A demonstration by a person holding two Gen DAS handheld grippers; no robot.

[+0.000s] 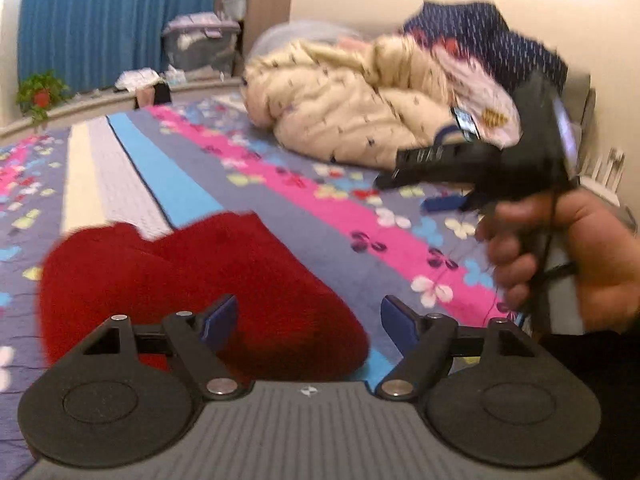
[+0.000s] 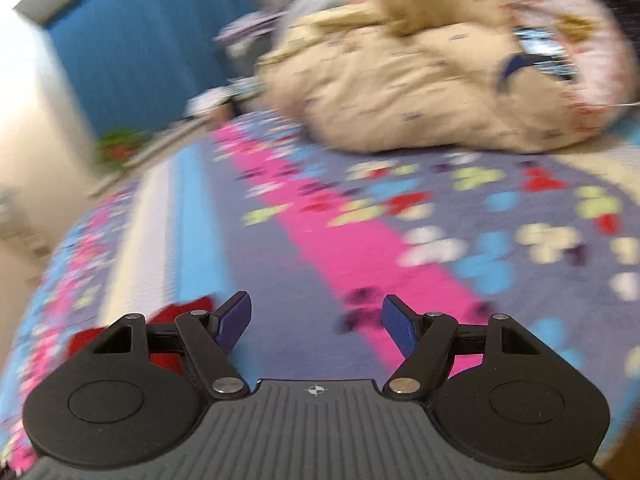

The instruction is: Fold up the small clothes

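**A:** On the bedspread (image 1: 280,208), just under the left gripper (image 1: 308,320), lies the folded red garment (image 1: 200,280), running away up-left.

**B:** Yep, left's nearer, jaws wide, empty. Right gripper (image 2: 316,320) also wide, holding nothing; red's off to its left.

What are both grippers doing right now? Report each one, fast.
Left gripper: open, holding nothing; the red garment lies on the bed beneath it.
Right gripper: open, empty, over the floral bedspread.
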